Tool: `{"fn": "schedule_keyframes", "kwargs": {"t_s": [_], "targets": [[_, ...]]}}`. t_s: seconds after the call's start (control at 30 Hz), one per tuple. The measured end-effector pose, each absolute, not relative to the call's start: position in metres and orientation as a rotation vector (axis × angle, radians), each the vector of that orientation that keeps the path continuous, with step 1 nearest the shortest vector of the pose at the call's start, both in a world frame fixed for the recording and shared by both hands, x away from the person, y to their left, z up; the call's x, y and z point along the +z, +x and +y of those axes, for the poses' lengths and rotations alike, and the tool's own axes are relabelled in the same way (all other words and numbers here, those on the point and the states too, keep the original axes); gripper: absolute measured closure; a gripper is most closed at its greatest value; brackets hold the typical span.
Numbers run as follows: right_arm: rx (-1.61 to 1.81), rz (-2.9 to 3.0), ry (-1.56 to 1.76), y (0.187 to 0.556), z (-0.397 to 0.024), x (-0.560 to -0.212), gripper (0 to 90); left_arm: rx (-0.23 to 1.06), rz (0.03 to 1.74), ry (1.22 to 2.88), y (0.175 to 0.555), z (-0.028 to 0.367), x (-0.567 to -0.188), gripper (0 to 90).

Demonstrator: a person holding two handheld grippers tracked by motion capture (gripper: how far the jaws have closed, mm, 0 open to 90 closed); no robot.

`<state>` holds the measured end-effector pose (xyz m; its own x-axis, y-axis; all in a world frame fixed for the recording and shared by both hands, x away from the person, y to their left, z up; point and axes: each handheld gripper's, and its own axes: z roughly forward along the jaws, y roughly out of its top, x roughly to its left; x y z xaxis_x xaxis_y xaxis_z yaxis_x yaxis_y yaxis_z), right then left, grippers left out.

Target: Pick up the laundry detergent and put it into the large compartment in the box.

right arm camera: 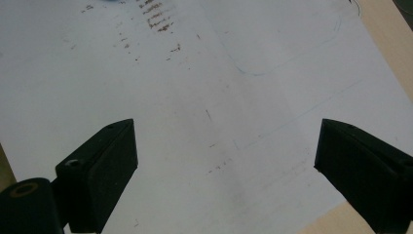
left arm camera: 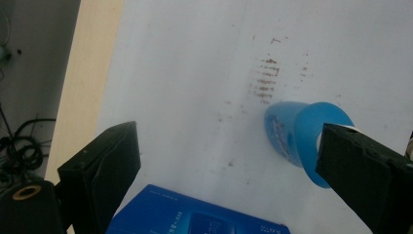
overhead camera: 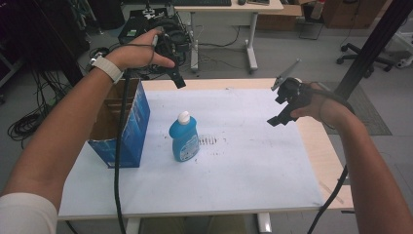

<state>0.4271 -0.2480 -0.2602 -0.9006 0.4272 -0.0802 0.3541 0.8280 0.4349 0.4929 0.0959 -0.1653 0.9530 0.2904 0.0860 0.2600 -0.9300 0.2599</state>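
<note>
The left gripper (overhead camera: 176, 78) hangs in the air with its jaws spread wide and nothing between them, at about eleven o'clock from the blue bottle (overhead camera: 184, 137). The bottle stands upright on the white sheet (overhead camera: 253, 161), just beside the open blue box (overhead camera: 127, 127) at its nine o'clock. The right gripper (overhead camera: 278, 117), jaws likewise spread and empty, hovers at the bottle's three o'clock, well apart.

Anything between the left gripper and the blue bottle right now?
Nothing visible. The left gripper hangs open above the table, the blue bottle stands upright below it, and the blue box sits off to one side.
</note>
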Motion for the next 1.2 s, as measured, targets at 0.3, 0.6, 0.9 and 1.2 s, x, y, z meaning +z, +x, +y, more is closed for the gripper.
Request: {"fn": "schedule_keyframes", "kwargs": {"t_s": [0.3, 0.6, 0.9, 1.2], "targets": [[0.625, 2.834, 0.603, 0.427, -0.247, -0.259, 8.7, 0.190, 0.420, 2.850, 0.489, 0.095, -0.161, 10.0], [0.626, 2.832, 0.607, 0.426, -0.249, -0.259, 8.7, 0.173, 0.472, 2.846, 0.489, 0.094, -0.161, 10.0], [0.626, 2.831, 0.605, 0.425, -0.249, -0.260, 8.6, 0.173, 0.549, 2.873, 0.483, 0.093, -0.160, 9.6], [0.624, 2.833, 0.594, 0.425, -0.249, -0.261, 8.6, 0.157, 0.588, 2.851, 0.476, 0.092, -0.152, 10.0]]}}
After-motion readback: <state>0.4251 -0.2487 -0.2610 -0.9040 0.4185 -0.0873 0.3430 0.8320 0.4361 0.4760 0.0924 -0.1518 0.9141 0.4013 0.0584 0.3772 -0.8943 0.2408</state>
